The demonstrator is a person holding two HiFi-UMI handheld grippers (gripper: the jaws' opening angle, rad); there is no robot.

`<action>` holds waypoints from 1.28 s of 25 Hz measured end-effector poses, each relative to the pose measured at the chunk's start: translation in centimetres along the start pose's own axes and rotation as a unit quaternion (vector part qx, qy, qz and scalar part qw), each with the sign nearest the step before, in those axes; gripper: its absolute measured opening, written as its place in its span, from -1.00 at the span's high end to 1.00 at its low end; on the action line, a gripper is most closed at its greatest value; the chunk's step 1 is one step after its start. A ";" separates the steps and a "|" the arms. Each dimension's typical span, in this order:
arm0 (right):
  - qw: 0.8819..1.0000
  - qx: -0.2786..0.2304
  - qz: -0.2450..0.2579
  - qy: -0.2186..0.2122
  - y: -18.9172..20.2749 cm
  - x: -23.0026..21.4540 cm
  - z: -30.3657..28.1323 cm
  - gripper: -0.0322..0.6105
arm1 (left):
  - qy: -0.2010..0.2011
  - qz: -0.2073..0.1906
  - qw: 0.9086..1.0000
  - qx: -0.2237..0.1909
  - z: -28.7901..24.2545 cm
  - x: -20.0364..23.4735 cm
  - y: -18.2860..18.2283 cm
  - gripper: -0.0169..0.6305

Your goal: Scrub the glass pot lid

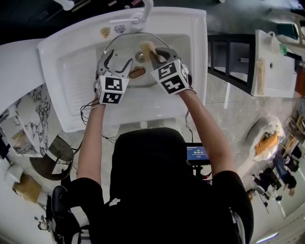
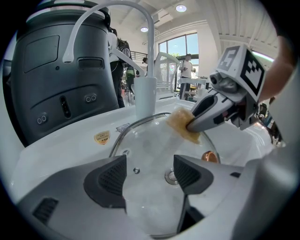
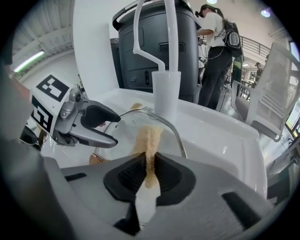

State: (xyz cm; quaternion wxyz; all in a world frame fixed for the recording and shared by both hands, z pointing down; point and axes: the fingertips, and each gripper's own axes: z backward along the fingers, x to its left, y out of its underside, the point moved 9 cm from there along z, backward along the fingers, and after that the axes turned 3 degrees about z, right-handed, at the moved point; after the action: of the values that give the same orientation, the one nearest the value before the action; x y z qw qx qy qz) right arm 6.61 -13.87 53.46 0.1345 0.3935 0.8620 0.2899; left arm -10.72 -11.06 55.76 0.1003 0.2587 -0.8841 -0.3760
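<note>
The glass pot lid [image 1: 125,46] stands tilted in the white sink's basin, its steel rim arching up toward the tap. My right gripper [image 1: 155,55] is shut on a tan sponge [image 1: 147,47], which presses on the lid's upper right part. The same sponge [image 2: 182,126] shows against the lid [image 2: 145,140] in the left gripper view, and it [image 3: 149,140] is pinched flat between the right gripper's [image 3: 150,171] pads. My left gripper [image 1: 116,60] lies at the lid's left side with its jaws apart. Hazy glass and the centre screw fill the gap of the left gripper [image 2: 150,174].
The white sink [image 1: 71,71] has a curved white tap [image 1: 143,14] at its back. A copper drain plug [image 1: 137,72] sits under the lid. A large dark grey bin [image 2: 56,70] stands behind the sink. A black rack [image 1: 228,62] is to the right.
</note>
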 end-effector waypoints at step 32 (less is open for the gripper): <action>0.999 -0.021 0.000 -0.027 -3.4 1.9 -1.5 0.80 | 0.002 0.003 1.000 0.011 -0.1 0.0 -0.1 0.06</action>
State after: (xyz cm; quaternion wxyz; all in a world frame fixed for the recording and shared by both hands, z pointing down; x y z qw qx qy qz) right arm 2.62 -14.83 52.61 0.1664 0.3984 0.8517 0.2971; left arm -10.68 -11.18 55.76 0.1005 0.2582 -0.8888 -0.3650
